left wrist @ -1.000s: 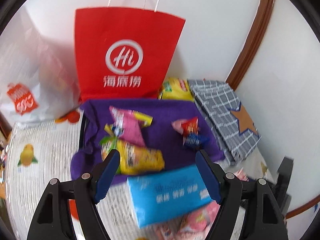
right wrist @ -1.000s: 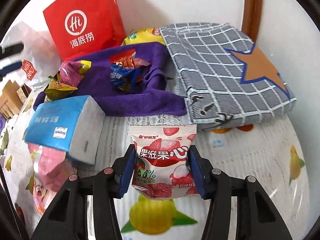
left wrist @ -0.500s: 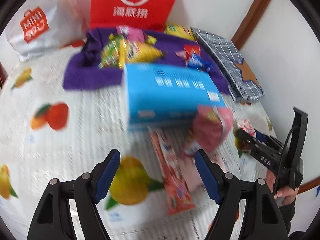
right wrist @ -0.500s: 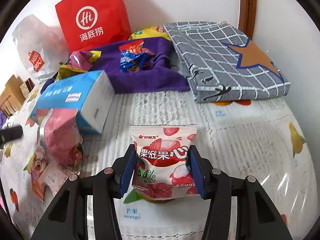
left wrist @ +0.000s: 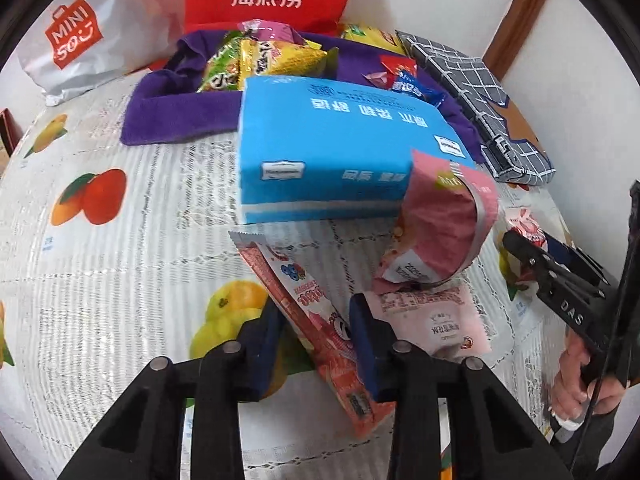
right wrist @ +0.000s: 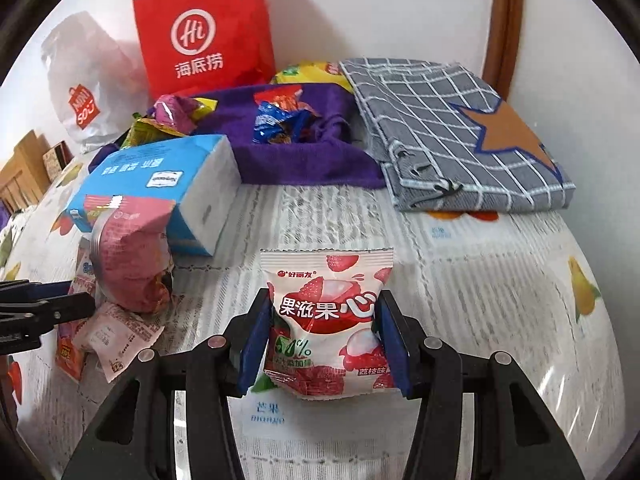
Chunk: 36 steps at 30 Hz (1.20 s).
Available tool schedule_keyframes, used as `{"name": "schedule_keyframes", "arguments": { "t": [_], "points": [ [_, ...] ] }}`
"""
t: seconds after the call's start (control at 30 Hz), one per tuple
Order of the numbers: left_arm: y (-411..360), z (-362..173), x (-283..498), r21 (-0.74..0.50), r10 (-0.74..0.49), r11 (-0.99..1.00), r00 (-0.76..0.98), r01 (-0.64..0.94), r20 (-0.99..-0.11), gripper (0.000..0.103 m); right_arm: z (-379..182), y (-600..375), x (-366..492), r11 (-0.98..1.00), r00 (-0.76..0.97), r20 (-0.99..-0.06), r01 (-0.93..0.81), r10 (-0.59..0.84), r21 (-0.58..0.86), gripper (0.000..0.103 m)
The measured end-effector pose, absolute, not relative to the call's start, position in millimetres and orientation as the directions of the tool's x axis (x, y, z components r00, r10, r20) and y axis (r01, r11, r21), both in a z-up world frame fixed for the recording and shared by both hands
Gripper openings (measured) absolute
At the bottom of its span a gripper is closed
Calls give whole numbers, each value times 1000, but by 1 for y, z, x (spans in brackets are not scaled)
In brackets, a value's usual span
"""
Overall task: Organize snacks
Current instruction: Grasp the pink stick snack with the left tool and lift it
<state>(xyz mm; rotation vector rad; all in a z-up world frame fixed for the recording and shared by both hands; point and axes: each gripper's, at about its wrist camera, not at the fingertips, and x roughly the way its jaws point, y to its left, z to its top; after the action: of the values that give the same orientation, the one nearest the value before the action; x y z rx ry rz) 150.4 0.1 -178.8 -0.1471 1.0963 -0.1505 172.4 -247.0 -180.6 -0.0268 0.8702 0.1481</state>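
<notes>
Since a second ago my left gripper point(left wrist: 316, 344) has dropped from the purple cloth point(left wrist: 180, 120) to the near table, jaws narrowed around the long red snack stick point(left wrist: 304, 300). My right gripper point(right wrist: 324, 332) stays clamped on the lychee jelly packet point(right wrist: 326, 320). Several snacks already lie on the cloth; pink packets point(left wrist: 436, 320) beside the blue tissue pack point(left wrist: 340, 148) remain.

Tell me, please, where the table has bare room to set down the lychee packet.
Free patches: the cloth ahead-right of the right gripper, below the grey bag; and the stretch left of the tissue box, below the purple towel. Crowded: around the pink pouch and flat packets.
</notes>
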Motion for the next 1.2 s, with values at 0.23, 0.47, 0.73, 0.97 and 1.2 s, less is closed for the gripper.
{"name": "schedule_keyframes", "arguments": {
  "t": [0.23,0.47,0.73,0.97,1.2],
  "points": [
    [21,-179,152,-133,-91,989,467,-58,-880,31,-187,-238,198,979,634,-763,-205,128,-6,52],
    [26,-181,150,-166,-65,972,489,-165,-870,47,-197,-235,211,967,612,-771,-253,176,21,52],
    [-5,-184,148,-6,104,975,481,-222,-871,44,-199,-237,213,966,602,-774,-255,196,46,52],
    [8,-183,152,0,101,980,500,-198,-860,22,-199,-235,214,964,601,-775,-263,196,39,53],
    [25,-184,167,43,91,994,521,-105,-849,22,-200,-235,215,964,603,-775,-266,188,27,53]
  ]
}}
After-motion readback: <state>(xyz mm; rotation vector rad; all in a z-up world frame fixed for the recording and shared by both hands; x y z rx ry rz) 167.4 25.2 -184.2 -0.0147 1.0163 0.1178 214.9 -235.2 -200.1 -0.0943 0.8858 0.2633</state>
